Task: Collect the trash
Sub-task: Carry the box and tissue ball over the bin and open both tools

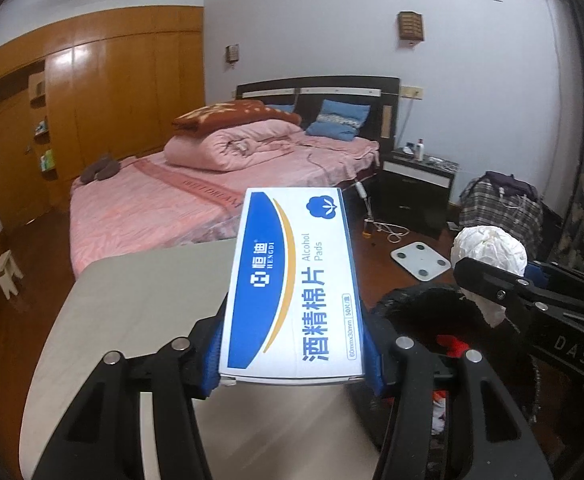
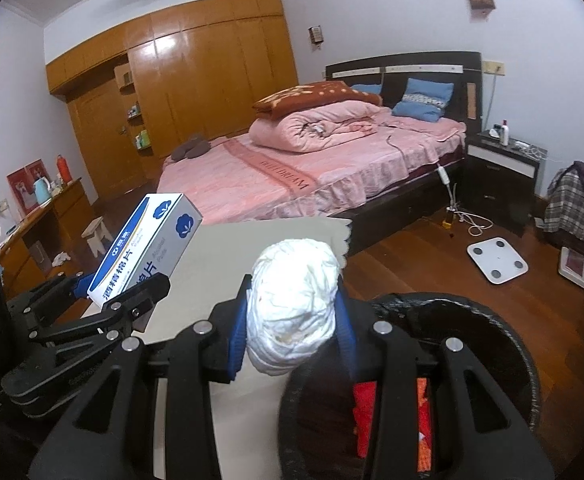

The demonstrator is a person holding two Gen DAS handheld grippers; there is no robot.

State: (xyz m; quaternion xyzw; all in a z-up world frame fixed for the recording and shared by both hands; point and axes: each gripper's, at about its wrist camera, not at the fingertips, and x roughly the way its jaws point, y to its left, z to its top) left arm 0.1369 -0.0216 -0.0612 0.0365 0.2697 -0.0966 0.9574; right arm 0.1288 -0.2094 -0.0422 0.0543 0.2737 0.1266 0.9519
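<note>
Currently left gripper [image 1: 293, 354] clamps the alcohol pads box [image 1: 292, 280] over the tabletop [image 1: 140, 300]; right gripper [image 2: 292, 336] pinches a crumpled tissue wad [image 2: 292, 304] beside the black bin [image 2: 503, 344].

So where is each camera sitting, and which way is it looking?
Left wrist: sits on the left gripper, looking along its fingers at the alcohol pads box it grips, the grey table, the bed; the right gripper shows at right.
Right wrist: sits on the right gripper, looking at the paper wad it grips above the black bin; the left gripper shows at left.
Both share: box, wad, table, bin, bed, white scale.
</note>
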